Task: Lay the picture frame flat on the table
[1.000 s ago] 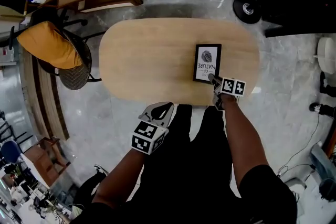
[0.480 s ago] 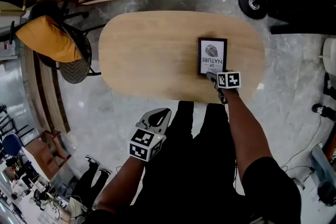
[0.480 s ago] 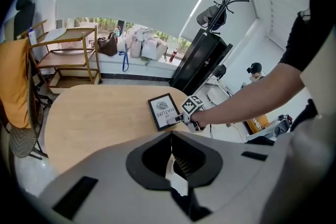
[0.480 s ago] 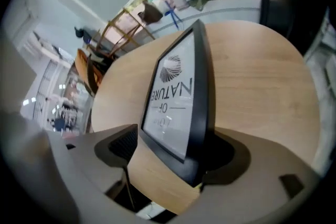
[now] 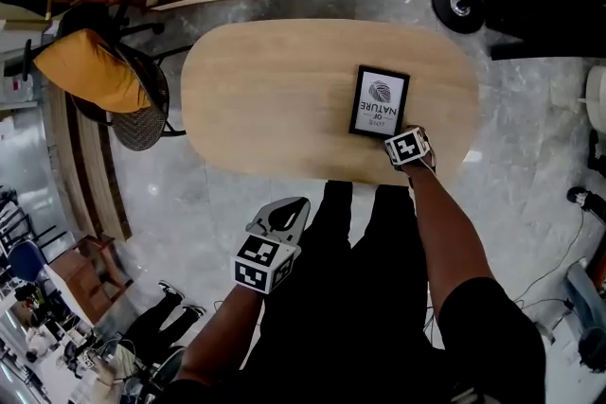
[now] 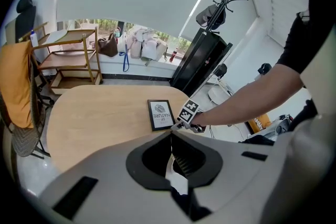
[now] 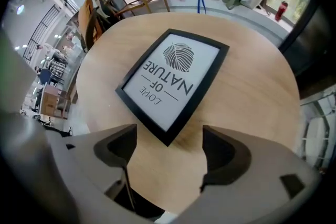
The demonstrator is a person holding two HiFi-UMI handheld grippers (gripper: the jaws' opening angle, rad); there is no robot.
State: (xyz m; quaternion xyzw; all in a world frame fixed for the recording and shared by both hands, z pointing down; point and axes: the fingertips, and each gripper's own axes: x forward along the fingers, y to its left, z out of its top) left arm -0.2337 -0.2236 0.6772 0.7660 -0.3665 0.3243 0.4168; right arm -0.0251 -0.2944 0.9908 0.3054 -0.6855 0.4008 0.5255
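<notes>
An oval wooden table (image 5: 275, 99) is seen from above, and a chair (image 5: 99, 80) draped in orange cloth stands beside its left end. The picture frame (image 5: 379, 102) is laid flat on the right part of the table, print facing up, near the edge closest to the person. The right gripper (image 7: 169, 149) is held low at the frame's near corner. Its jaws are opening and stand wide apart, with the corner in the gap between them, untouched. The left gripper (image 6: 171, 139) is held off the table, beside the person's legs, with its jaws pressed together on nothing.
</notes>
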